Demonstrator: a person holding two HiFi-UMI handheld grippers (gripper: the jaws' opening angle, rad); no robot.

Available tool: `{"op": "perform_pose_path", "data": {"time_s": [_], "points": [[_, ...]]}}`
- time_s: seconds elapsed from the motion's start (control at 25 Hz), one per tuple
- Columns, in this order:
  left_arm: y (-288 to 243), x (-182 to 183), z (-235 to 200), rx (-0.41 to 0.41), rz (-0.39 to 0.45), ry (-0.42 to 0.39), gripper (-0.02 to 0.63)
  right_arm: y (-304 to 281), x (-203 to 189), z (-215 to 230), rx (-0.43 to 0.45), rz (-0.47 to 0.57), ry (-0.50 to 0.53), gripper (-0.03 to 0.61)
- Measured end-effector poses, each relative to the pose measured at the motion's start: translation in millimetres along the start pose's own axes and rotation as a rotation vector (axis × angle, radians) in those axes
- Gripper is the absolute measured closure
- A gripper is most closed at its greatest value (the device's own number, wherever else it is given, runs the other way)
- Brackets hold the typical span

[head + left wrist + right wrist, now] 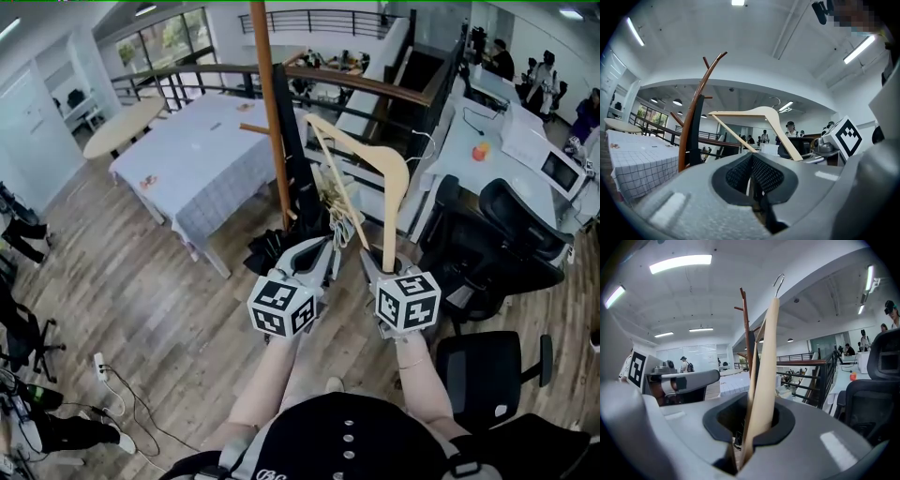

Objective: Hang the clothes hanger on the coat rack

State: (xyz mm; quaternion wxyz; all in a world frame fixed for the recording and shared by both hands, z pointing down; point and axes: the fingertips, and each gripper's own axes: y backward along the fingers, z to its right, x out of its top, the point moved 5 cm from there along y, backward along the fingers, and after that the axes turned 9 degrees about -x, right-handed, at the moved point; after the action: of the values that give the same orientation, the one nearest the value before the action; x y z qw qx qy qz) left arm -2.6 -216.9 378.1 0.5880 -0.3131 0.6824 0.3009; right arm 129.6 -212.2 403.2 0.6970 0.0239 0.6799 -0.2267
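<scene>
The pale wooden clothes hanger point(389, 187) stands on end, and my right gripper point(382, 261) is shut on the tip of one of its arms. In the right gripper view the hanger point(766, 362) rises from between the jaws, its metal hook point(778, 280) at the top. The brown wooden coat rack point(267, 112) stands just beyond and left of the hanger, apart from it; it also shows as coat rack point(746, 329) and coat rack point(691, 131). My left gripper point(328, 255) is level beside the right one, its pads point(761, 173) together with nothing held. The hanger point(759, 112) shows ahead of it.
A table with a checked cloth point(202, 150) stands left of the rack and a round table point(122, 127) further back. A railing point(375, 86) runs behind. Black office chairs point(506, 244) and a white desk point(487, 141) are at the right. Cables point(112, 375) lie on the floor.
</scene>
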Motion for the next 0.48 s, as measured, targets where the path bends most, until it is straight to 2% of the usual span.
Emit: {"op": "perform_pose_path", "data": {"time_s": [0.48], "points": [[-29, -17, -34, 0.056, -0.032, 0.041, 0.617, -45, -6, 31, 0.014, -0.061, -0.008, 0.534]]}}
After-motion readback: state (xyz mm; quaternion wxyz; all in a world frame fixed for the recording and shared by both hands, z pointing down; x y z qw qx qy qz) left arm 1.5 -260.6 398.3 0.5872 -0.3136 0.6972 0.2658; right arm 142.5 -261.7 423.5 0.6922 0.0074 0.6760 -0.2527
